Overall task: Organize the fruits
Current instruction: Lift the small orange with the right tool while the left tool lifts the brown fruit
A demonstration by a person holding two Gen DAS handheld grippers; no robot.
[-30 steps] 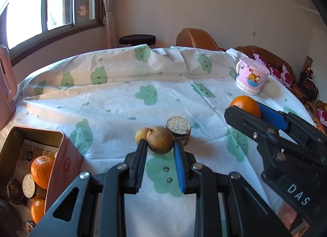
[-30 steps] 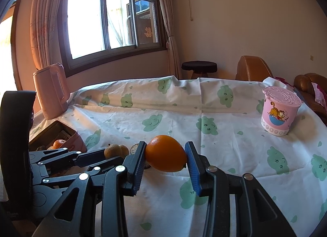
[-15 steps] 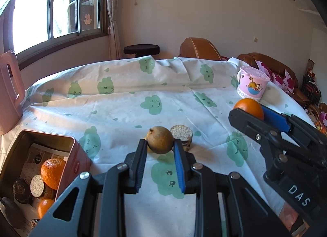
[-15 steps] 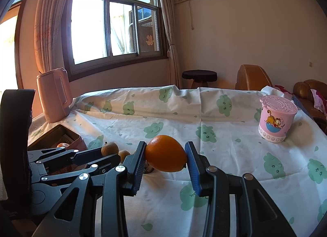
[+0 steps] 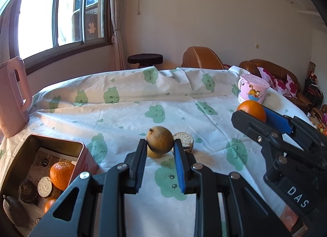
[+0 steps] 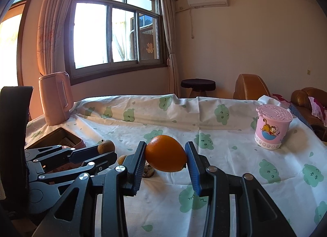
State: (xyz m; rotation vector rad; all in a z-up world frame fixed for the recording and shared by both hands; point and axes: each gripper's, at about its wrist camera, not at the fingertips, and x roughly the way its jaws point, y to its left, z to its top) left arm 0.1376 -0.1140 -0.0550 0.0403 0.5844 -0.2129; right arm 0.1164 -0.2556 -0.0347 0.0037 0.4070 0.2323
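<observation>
My left gripper (image 5: 160, 145) is shut on a round brown fruit (image 5: 160, 142) and holds it above the tablecloth. Under it a smaller yellowish fruit (image 5: 153, 153) and a dark round cake with a crumbly top (image 5: 183, 139) lie on the cloth. My right gripper (image 6: 166, 154) is shut on an orange (image 6: 165, 153), also off the table; in the left wrist view that orange (image 5: 252, 110) shows at the right. An open tin box (image 5: 80, 149) at the lower left holds an orange fruit (image 5: 61, 171), round cakes and a dark fruit.
A pink lidded cup (image 5: 252, 89) stands at the right of the table, a pink kettle (image 5: 12, 98) at the left edge. A cloud-print cloth (image 5: 126, 114) covers the table. Behind it stand a stool (image 5: 145, 59), a brown chair and a sofa.
Both grippers have risen and tilted up a little with their fruits. The brown fruit now hangs clear above the small fruit and the cake on the cloth.
</observation>
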